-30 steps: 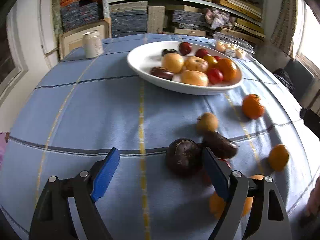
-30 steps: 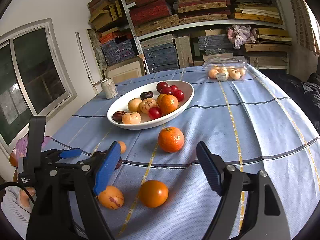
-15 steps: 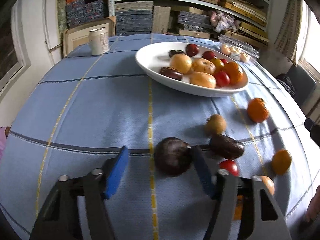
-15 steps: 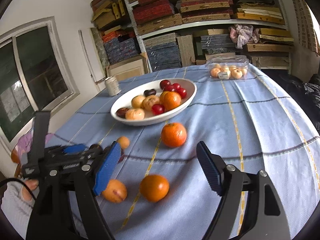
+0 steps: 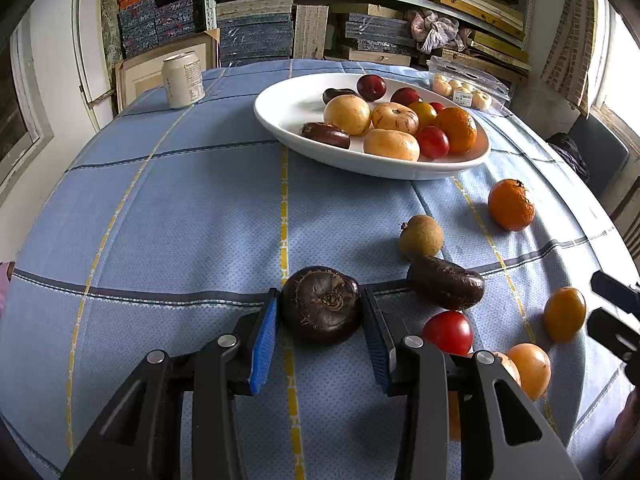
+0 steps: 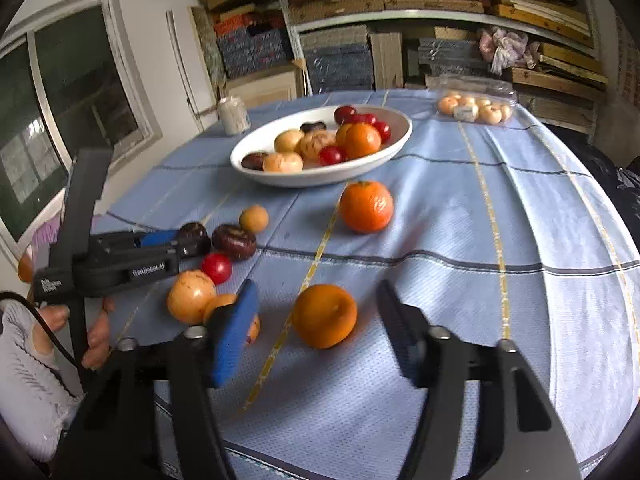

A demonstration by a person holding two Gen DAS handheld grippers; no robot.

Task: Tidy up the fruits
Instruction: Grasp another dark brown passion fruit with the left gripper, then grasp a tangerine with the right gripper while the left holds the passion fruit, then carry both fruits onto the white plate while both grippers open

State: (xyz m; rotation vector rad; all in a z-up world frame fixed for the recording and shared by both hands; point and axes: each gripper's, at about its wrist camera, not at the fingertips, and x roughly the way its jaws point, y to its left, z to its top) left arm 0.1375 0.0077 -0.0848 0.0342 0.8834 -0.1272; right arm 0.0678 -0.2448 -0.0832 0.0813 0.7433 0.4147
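My left gripper (image 5: 318,312) is shut on a dark brown round fruit (image 5: 320,305), its blue pads against both sides, on the blue tablecloth. It also shows in the right wrist view (image 6: 194,236). My right gripper (image 6: 320,320) is open, with an orange (image 6: 325,315) lying between its fingers near the tips. A white oval plate (image 5: 280,108) holding several fruits sits at the back. Loose on the cloth lie a dark oblong fruit (image 5: 445,282), a red tomato (image 5: 448,332), a tan round fruit (image 5: 421,237) and a tangerine (image 5: 511,205).
A pale can (image 5: 183,79) stands at the far left of the table. A clear plastic box of small fruits (image 5: 466,90) lies behind the plate. Shelves stacked with boards fill the back wall. More orange fruits (image 5: 564,314) lie near the right table edge.
My left gripper moved forward and closed around the dark brown fruit. My right gripper moved forward and down over the orange.
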